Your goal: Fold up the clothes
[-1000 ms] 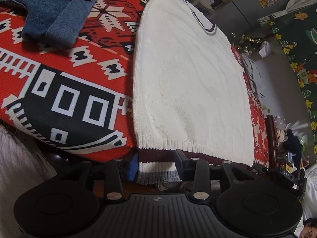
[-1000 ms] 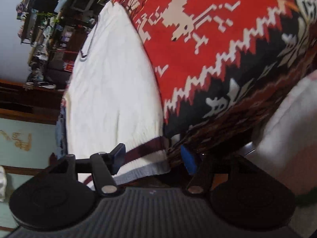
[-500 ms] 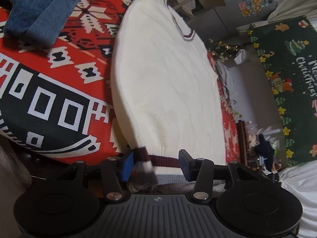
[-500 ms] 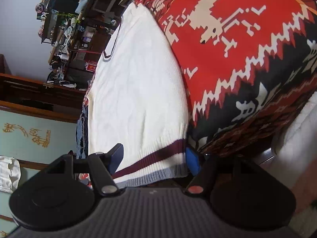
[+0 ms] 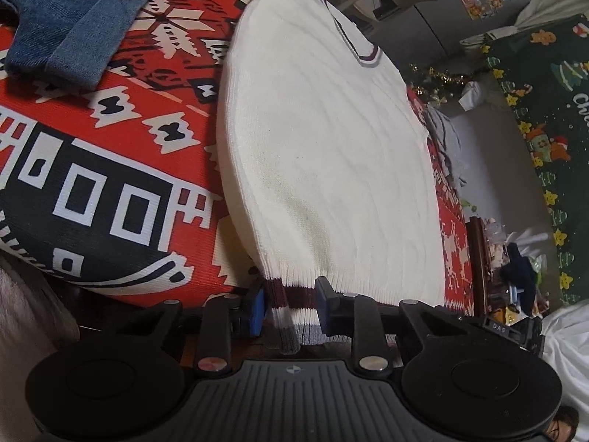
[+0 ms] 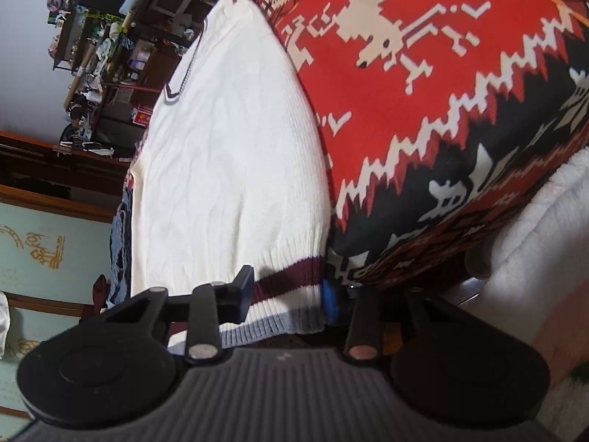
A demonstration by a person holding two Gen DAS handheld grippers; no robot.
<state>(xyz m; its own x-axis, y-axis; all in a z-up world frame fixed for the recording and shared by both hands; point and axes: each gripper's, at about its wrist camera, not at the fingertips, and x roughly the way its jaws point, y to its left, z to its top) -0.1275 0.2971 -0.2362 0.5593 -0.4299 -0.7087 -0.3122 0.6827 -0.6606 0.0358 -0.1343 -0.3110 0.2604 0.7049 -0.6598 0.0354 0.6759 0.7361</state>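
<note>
Looking at where you are, I'd say this fold is barely started. The white sweater (image 5: 331, 140) lies flat and full length on the red patterned blanket (image 5: 110, 154), stretching straight ahead of both grippers, with the V-neck collar (image 5: 359, 46) at the far end. No crease or doubled-over layer shows anywhere on the body, though the sleeves aren't visible, so they may already be tucked under. Can't tell from here.

Your left gripper (image 5: 289, 307) has its jaws spread around the near left corner of the striped hem (image 5: 294, 294). The fabric sits between the blue pads (image 5: 256, 311) but there's a visible gap on both sides, so it's not pinched yet. That corner droops off the blanket edge, right in front of the gripper.

Your right gripper (image 6: 289, 293) is the same story on the other corner: jaws apart, the maroon, white and grey hem band (image 6: 283, 294) lying between them, the right pad just beside the edge of the knit, nothing clamped.

So what's done: sweater laid out and both corners lined up. What's left, by my guess: squeeze both hem corners, carry the hem up toward the collar, then probably a second fold to get it compact.

Off to the far left of your left gripper there are jeans (image 5: 70, 25) on the blanket, which I'd guess still need doing too.
</note>
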